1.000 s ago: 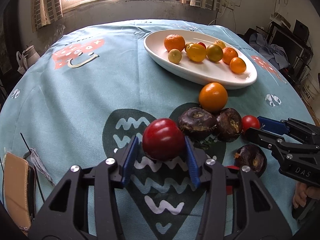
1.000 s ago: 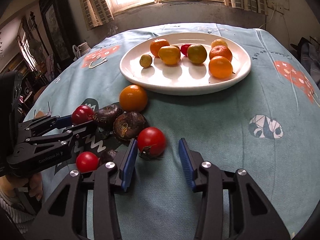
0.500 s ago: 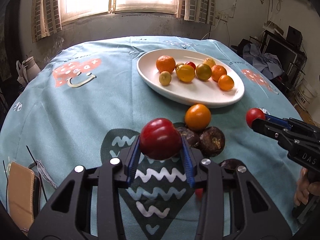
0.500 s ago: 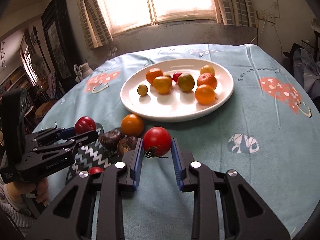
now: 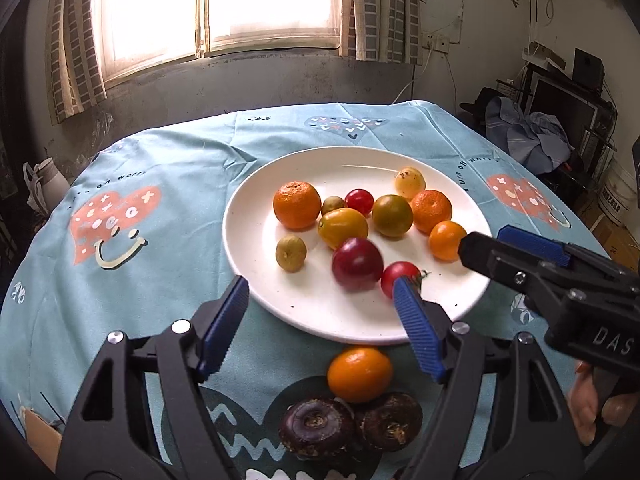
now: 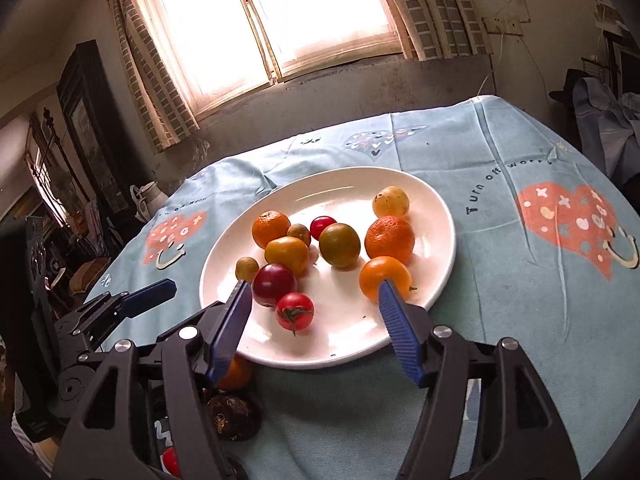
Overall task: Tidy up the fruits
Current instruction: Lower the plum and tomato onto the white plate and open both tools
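Both grippers are held over the near edge of the white plate [image 5: 248, 264], which stands on the worktop [image 5: 168, 184] covered with a blue cloth. The jaws of the left gripper [image 5: 320, 300] are wide apart and nothing is held between them. The jaws of the right gripper [image 6: 314, 300] are also wide apart and empty.

A dark red plum [image 5: 357, 265] and a tomato [image 5: 398, 278] are seen on the plate, touching each other, just in front of the open jaws. In the right wrist view the plum [image 6: 274, 284] lies beside the tomato [image 6: 295, 311] with its green stalk. Behind them, mandarins and small yellow-green fruits are gathered on the plate.

One orange [image 5: 359, 374] remains on the cloth, just beside the plate rim. Two dark round bulbs [image 5: 316, 426] lie near it, touching each other.
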Demonstrator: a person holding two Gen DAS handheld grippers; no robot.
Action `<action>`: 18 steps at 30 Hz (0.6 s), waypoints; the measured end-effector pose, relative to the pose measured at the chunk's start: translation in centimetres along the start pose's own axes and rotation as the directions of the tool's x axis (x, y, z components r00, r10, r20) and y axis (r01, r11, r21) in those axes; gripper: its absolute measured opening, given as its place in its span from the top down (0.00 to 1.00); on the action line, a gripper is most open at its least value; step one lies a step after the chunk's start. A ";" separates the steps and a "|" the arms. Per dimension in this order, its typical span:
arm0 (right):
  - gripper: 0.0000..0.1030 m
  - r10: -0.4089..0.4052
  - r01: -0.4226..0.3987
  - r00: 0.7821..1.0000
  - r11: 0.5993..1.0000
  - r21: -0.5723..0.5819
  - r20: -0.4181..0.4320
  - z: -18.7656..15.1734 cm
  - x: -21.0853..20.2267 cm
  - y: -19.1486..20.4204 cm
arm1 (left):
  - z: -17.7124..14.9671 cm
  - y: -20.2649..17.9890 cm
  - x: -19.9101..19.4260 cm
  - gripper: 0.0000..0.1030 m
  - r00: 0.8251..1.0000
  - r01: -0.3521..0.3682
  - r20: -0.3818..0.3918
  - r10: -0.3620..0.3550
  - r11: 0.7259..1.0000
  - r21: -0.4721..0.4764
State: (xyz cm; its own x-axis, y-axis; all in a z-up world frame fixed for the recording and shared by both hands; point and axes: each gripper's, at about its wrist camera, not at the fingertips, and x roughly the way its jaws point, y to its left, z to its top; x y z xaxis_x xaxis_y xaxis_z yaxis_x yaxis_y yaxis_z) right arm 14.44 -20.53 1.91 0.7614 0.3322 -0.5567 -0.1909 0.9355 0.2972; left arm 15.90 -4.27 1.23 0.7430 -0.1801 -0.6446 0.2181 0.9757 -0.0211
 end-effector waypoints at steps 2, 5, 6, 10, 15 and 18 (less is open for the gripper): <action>0.36 0.011 -0.011 1.000 1.000 0.015 0.027 -0.1 -1.3 -0.1 | -0.2 0.9 -0.9 0.26 1.000 -0.002 0.015 0.002 1.000 -0.030; 0.36 0.039 -0.040 0.999 0.999 0.017 0.014 -1.0 -2.7 0.3 | -1.2 2.2 -2.5 0.23 1.000 -0.010 0.026 0.011 0.998 -0.064; 0.36 0.040 -0.040 0.999 0.999 0.011 0.007 -1.6 -3.0 0.5 | -1.8 2.5 -2.9 0.23 0.999 -0.023 0.026 0.025 0.997 -0.069; 0.35 0.029 -0.029 0.998 1.000 -0.002 -0.058 -4.2 -3.7 1.1 | -5.4 3.2 -3.9 0.22 0.998 -0.051 -0.032 0.049 0.997 -0.062; 0.33 0.038 -0.040 0.994 0.999 -0.022 -0.101 -6.4 -4.8 1.7 | -7.2 2.9 -4.9 0.17 0.998 -0.058 -0.036 0.057 0.997 -0.043; 0.31 0.031 -0.034 0.995 0.999 -0.031 -0.097 -6.7 -5.1 1.9 | -7.5 2.5 -4.7 0.16 0.997 -0.060 -0.041 0.059 0.998 -0.023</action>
State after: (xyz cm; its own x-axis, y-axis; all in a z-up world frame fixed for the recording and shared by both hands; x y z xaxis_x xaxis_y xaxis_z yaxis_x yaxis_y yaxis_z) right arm 6.11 -19.67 0.10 0.6915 0.3714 -0.6196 -0.2360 0.9268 0.2921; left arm 8.17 -0.09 -1.50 0.7279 -0.1173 -0.6756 0.1588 0.9873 -0.0003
